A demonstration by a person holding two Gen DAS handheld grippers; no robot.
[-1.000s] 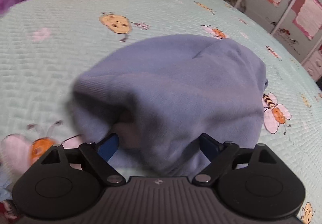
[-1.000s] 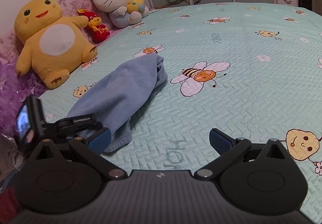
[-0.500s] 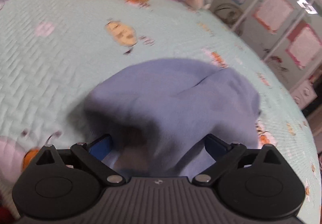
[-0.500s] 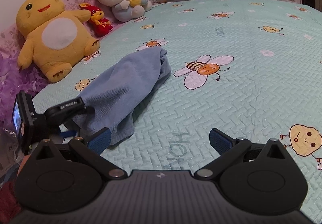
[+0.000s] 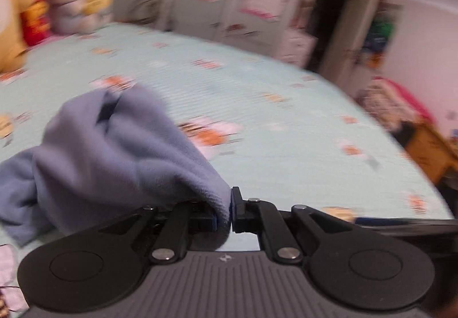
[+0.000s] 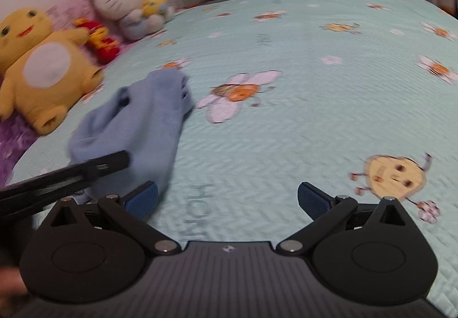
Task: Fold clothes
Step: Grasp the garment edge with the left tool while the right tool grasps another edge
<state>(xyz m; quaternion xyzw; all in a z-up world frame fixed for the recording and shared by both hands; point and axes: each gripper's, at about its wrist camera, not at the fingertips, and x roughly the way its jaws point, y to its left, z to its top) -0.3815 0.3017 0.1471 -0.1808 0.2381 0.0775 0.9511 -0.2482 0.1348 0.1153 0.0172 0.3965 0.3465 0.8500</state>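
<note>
A crumpled blue cloth (image 5: 108,152) lies on the pale green bedspread (image 5: 286,146). My left gripper (image 5: 230,210) is shut on a near edge of that cloth, which bunches up to the left of the fingers. In the right wrist view the same blue cloth (image 6: 143,115) stretches from the left foreground toward the bed's middle. The left gripper (image 6: 114,162) reaches in there from the left, its tip against the cloth. My right gripper (image 6: 227,199) stands open over bare bedspread, its left pad (image 6: 141,199) right beside the cloth's near end.
Plush toys line the head of the bed: a yellow one (image 6: 43,69), a small red one (image 6: 100,42) and a white cat (image 6: 128,12). A wardrobe with posters (image 5: 229,0) and a dark doorway (image 5: 332,29) stand beyond the bed. A wooden cabinet (image 5: 429,146) is at the right.
The left gripper's jaws have gone from wide open around the cloth to shut on its edge. That hand has swung right and lifted. The right gripper has shifted slightly and stays open.
</note>
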